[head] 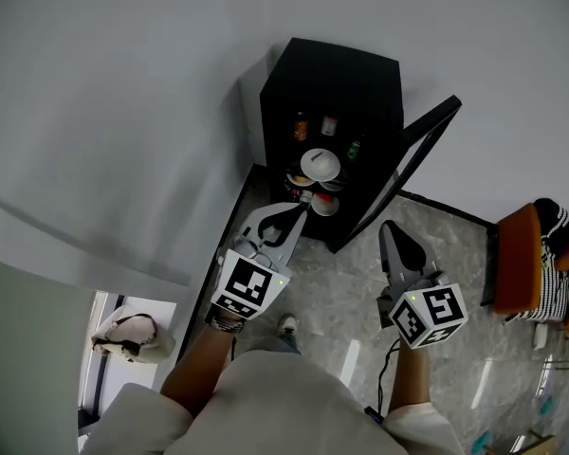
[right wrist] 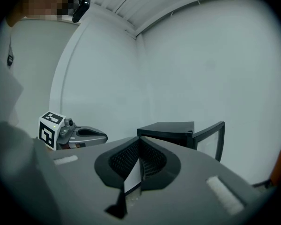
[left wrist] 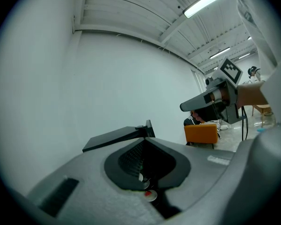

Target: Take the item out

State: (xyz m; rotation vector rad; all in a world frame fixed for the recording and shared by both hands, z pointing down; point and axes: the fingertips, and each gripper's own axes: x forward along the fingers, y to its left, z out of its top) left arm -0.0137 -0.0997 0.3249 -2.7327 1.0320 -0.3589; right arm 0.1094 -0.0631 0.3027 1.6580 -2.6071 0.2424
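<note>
Two claws: the left gripper (head: pixel 302 212) and the right gripper (head: pixel 390 227). Ahead of both stands one black cabinet (head: pixel 351 74) with one open door (head: pixel 427 136). Just past the left gripper's tip, the cabinet holds three small bottles or cans (head: pixel 329 124) and at least three dishes (head: pixel 320 164). One orange chair (head: pixel 517 254) is off to the right gripper's right, and one handbag (head: pixel 133 335) is behind the left gripper.

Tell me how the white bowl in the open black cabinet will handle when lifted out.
The white bowl looks rigid and glazed: probably stiff, breakable, and slippery at the rim. Other dishes crowd close below it in the black cabinet, so dragging it out may well knock them.
</note>
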